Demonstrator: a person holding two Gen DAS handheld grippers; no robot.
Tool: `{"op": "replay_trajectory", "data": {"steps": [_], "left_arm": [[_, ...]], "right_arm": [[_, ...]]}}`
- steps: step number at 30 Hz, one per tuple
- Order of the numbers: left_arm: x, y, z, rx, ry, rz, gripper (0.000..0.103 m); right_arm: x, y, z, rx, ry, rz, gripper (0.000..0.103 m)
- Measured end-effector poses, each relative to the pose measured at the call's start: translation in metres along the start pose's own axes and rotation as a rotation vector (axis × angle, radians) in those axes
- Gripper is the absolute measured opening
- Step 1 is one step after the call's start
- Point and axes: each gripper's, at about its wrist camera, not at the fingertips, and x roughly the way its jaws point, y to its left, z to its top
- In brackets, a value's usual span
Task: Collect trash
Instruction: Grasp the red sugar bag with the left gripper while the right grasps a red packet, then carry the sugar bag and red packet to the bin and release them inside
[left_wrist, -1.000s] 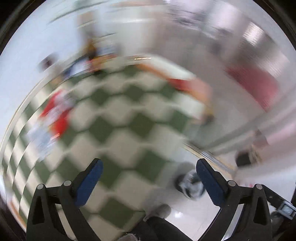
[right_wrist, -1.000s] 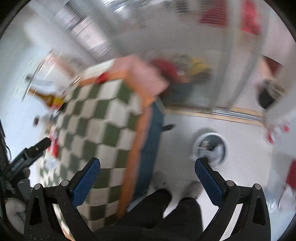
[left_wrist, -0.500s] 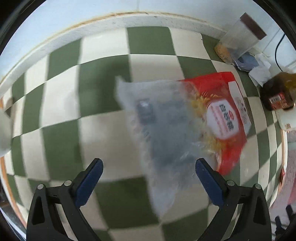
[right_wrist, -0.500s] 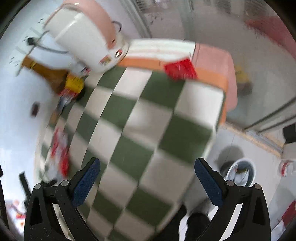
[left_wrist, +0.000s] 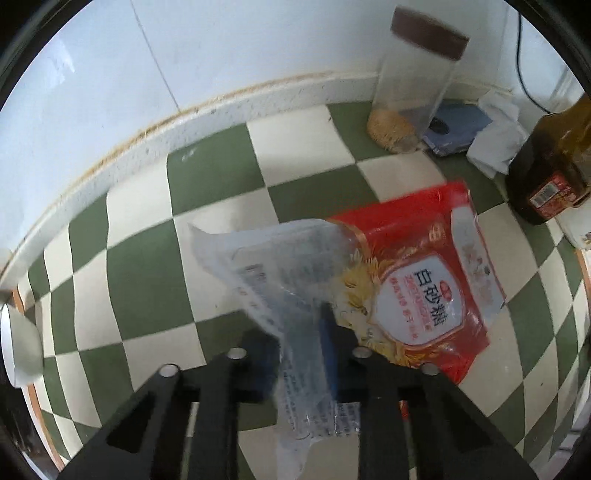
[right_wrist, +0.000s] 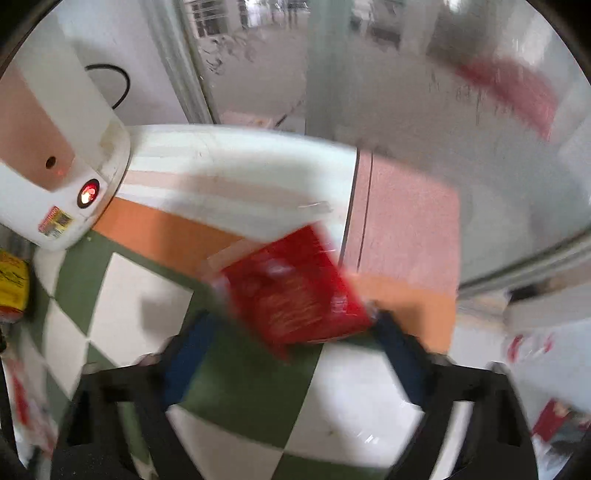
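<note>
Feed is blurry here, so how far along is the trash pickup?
Nothing looks binned yet. The left hand-held gripper is closing on the clear end of the red sugar bag; the right hand-held gripper is closing around a red wrapper. Both remain over the checkered table.

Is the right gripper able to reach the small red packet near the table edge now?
Probably yes. The small red packet lies flat between the closing jaws of the right gripper, and nothing covers it.

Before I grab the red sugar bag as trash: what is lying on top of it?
A clear printed wrapper overlaps the red sugar bag's left part; the bag beneath shows only dimly there.
</note>
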Motion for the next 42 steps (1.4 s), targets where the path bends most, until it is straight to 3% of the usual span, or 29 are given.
{"op": "replay_trajectory", "data": {"steps": [2,5,12,17,21,24,29,35,38,42], "left_arm": [[-0.007,0.003,0.001,0.013,-0.014,-0.010,0.012],[-0.029,0.006,-0.003,0.034,-0.050,-0.034,0.009],[-0.109,-0.019,-0.022,0.111,-0.142,-0.114,0.008],[-0.159,-0.075,-0.031,0.184,-0.202,-0.187,0.008],[-0.188,-0.129,-0.049,0.278,-0.232,-0.248,0.007],[-0.216,-0.174,-0.074,0.380,-0.240,-0.300,0.008],[-0.243,-0.275,-0.146,0.595,-0.203,-0.389,0.008],[-0.208,-0.395,-0.267,0.866,-0.096,-0.405,0.008],[-0.156,-0.443,-0.333,0.977,-0.019,-0.366,0.008],[-0.049,-0.499,-0.425,1.087,0.129,-0.302,0.008]], "right_arm": [[-0.003,0.004,-0.001,-0.033,-0.015,0.011,0.032],[-0.009,0.004,-0.004,-0.029,-0.008,0.091,0.025],[-0.070,-0.021,-0.033,-0.005,-0.061,0.297,0.024],[-0.119,-0.053,-0.065,0.034,-0.075,0.394,0.023],[-0.150,-0.108,-0.090,0.096,-0.105,0.423,0.023],[-0.168,-0.175,-0.121,0.182,-0.116,0.422,0.023],[-0.173,-0.293,-0.181,0.327,-0.108,0.348,0.023],[-0.124,-0.434,-0.281,0.549,-0.010,0.221,0.023],[-0.071,-0.487,-0.335,0.656,0.070,0.188,0.023],[0.018,-0.538,-0.399,0.747,0.160,0.160,0.023]]}}
